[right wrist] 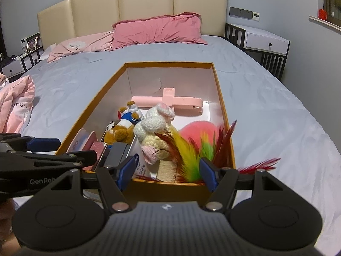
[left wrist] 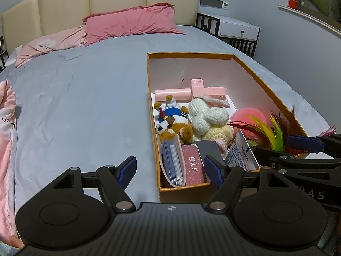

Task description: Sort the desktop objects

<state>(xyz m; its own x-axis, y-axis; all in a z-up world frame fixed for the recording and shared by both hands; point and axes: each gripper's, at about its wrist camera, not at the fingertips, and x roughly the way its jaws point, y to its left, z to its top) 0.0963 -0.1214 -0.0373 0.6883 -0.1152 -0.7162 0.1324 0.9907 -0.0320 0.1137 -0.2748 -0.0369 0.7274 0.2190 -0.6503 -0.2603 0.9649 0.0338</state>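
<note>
An orange cardboard box lies on the grey bedsheet, its long axis running away from both grippers toward the cream headboard.

The left gripper hangs at the box's near left corner with its fingers spread wide and nothing between them; its left fingertip is over the sheet outside the box, its right over the near end inside. Between those tips, just beyond them, a maroon card box and a blue-leaved pouch stand on edge against the near wall, their long sides running along the box.

The right gripper sits at the near right end, likewise spread and empty. The feather toy lies between its fingers; yellow, green and dark red plumes fan up and away from the near wall, a few spilling over the right rim. Whether a plume brushes the right pad I cannot quite tell.

Further in, a cream crocheted rabbit lies lengthwise beside a brown plush in a blue top, with a pink fluffy ball by the right wall. A pink selfie stick lies crosswise near the far wall. A Vaseline tube leans near the feathers.
</note>
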